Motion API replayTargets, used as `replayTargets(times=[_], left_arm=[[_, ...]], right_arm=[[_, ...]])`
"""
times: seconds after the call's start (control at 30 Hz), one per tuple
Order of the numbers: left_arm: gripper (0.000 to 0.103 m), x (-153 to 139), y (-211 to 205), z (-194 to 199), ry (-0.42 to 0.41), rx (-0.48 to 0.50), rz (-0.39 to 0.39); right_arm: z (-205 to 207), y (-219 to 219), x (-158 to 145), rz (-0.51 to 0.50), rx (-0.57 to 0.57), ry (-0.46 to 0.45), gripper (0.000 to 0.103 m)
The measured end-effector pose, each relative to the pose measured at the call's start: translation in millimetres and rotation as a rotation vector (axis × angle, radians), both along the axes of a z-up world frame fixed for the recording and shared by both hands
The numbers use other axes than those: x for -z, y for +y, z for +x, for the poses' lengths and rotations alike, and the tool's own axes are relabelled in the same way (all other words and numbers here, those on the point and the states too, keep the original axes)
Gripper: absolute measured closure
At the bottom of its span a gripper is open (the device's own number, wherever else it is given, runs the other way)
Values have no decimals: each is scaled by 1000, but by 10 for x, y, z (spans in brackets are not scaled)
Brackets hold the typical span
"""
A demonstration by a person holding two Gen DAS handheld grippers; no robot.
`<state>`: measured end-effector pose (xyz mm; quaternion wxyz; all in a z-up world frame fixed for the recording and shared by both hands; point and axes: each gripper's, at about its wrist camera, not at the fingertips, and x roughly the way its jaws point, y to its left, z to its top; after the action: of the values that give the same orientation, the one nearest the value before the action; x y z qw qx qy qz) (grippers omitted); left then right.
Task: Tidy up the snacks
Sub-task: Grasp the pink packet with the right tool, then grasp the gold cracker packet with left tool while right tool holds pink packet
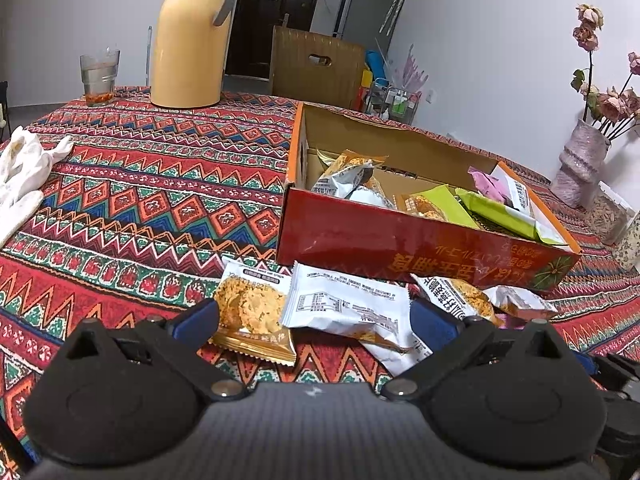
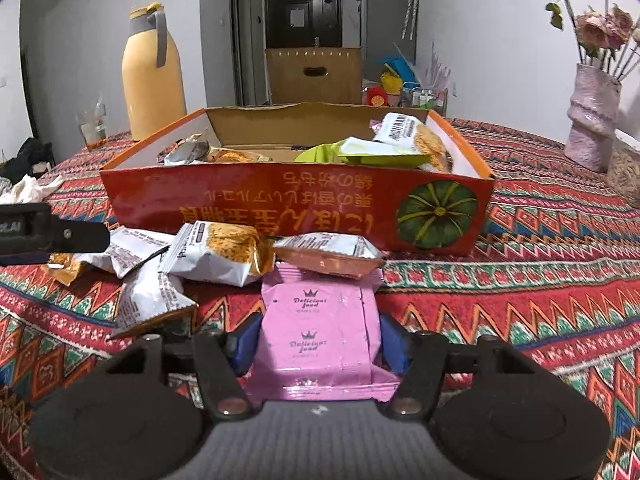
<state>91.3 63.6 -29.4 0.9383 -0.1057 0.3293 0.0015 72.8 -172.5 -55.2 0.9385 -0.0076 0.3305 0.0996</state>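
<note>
A: What is our right gripper doing?

B: We are clamping the pink packet with it. Both blue fingers are pressing on the packet's sides, and the packet is lying on the table just in front of the red box.

A: And our left gripper?

B: We are holding it wide, with nothing gripped. It is hanging over two white packets that are lying on the table near the box's front wall.

A: Where are the other snacks sitting?

B: A few white and orange packets are lying in a loose heap to the left of the pink one, one of them overlapping its far edge. Inside the box we are seeing green packets and more white ones.

A: Anything else on the table?

B: A yellow jug and a glass are standing behind the box, a vase is standing to the right.
</note>
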Motion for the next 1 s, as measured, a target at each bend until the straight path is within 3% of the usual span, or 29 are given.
replayTargets(times=[0.4,0.53,0.87,1.0], left_arm=[[0,-86,49,-81,-13,-20,12],[0,-130,101,-136,-2,-49,79],[0,25,246,117,111,-122,178],[0,150,225,258,156,-135,183]], right_arm=[[-427,-398,-169,49,86,-111,42],[-502,-568,-207,81,119,-135,42],[-595,-791,-175,124,152,-150,42],[-612,-868,-182,138,159,-160,42]])
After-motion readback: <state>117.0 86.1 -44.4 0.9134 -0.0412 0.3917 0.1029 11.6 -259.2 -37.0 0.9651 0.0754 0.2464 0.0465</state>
